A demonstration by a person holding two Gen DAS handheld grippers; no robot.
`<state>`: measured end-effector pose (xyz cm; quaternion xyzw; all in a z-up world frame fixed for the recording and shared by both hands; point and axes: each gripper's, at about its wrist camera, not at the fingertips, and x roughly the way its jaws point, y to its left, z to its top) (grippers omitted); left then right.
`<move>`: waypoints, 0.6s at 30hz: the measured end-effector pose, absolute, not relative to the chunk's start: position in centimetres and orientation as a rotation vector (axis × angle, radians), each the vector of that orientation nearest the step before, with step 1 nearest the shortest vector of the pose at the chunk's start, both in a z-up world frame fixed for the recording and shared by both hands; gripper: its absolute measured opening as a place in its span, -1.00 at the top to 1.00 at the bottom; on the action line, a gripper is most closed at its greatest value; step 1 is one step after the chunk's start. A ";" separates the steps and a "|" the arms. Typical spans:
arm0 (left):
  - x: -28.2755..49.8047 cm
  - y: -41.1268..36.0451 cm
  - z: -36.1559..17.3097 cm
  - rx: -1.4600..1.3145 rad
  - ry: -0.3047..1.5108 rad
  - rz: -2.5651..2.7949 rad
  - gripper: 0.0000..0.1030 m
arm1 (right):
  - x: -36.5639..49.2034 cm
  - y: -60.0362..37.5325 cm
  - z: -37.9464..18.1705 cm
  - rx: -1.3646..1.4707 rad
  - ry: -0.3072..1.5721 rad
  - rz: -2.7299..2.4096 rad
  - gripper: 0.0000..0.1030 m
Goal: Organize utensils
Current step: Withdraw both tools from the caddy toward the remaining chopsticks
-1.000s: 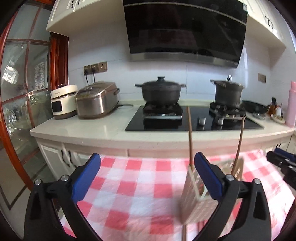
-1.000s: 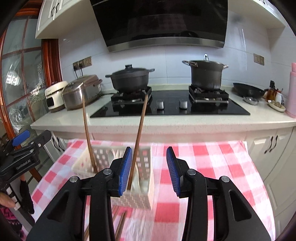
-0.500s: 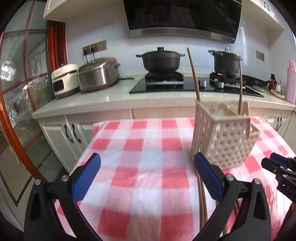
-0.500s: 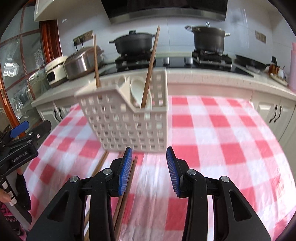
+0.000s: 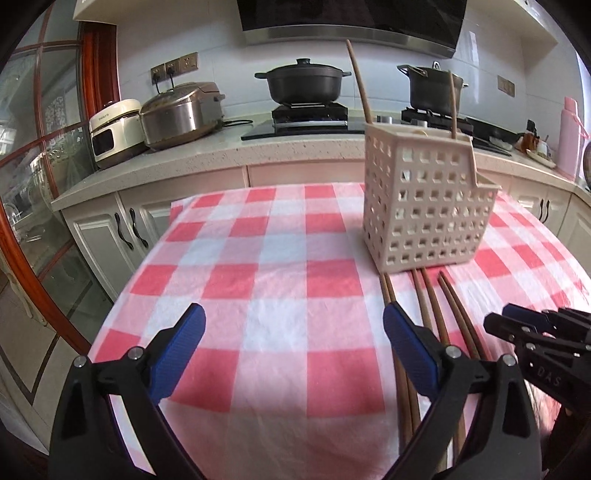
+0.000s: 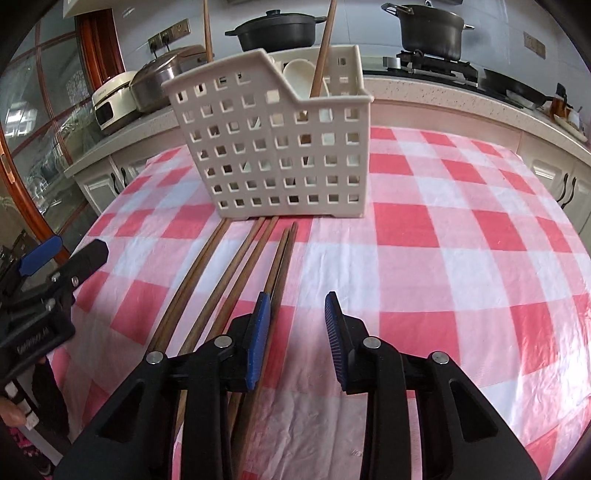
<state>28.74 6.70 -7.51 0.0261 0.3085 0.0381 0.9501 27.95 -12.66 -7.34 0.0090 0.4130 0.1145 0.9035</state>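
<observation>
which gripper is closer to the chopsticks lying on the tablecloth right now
Right. The right gripper is open just above the loose chopsticks, its left finger over the rightmost pair. The left gripper, also open, sits mostly left of them, only its right finger over the leftmost pair.

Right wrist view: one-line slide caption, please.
Open right gripper hovers over loose chopsticks lying before the white basket on checkered cloth.

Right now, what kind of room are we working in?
A home kitchen, most likely: pots on a gas hob, a rice cooker on the counter, and a range hood above.
</observation>
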 end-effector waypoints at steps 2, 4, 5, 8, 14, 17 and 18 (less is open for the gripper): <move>28.6 6.5 -8.0 0.063 0.636 0.073 -0.78 | 28.0 -12.5 -7.5 0.017 0.861 0.235 0.47; 28.6 6.5 -8.3 0.067 0.644 0.072 -0.77 | 28.2 -12.3 -7.6 0.013 0.871 0.234 0.48; 28.6 6.5 -8.5 0.066 0.648 0.072 -0.77 | 28.3 -12.2 -7.6 0.009 0.873 0.233 0.50; 28.7 6.7 -8.7 0.056 0.659 0.068 -0.77 | 28.6 -11.7 -7.8 0.001 0.886 0.232 0.52; 28.8 7.2 -9.0 0.036 0.670 0.059 -0.77 | 29.0 -10.7 -8.2 -0.040 0.909 0.202 0.56; 29.0 7.3 -9.1 0.029 0.680 0.054 -0.77 | 29.2 -10.2 -8.4 -0.071 0.913 0.184 0.57; 29.1 7.3 -9.1 0.029 0.683 0.053 -0.77 | 29.3 -9.8 -8.4 -0.094 0.911 0.177 0.57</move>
